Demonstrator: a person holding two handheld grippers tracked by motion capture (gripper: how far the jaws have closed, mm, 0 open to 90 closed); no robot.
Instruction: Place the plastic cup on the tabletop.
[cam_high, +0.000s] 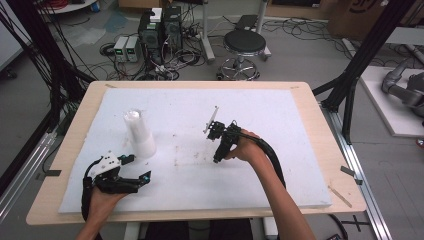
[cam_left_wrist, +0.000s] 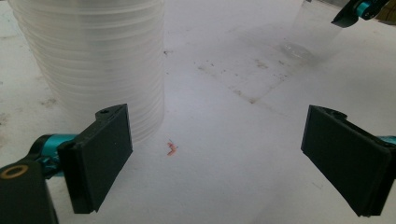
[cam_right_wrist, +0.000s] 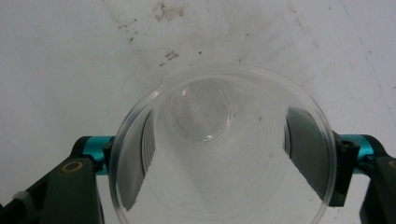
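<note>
Right gripper view: single clear plastic cup (cam_right_wrist: 224, 149) standing mouth-up on the white tabletop (cam_right_wrist: 70, 56), between the jaws of the right hand-held gripper (cam_right_wrist: 224, 163).
Grip: pads flank the cup wall; whether they press it, I cannot tell (no earlier picture to compare).
Left hand-held gripper (cam_left_wrist: 219, 158): spread wide, empty, just beside the cup stack (cam_left_wrist: 93, 60).
Risk: light cup may tip or drag if a pad clings while withdrawing.
Second risk: squeezing could buckle the thin wall.
</note>
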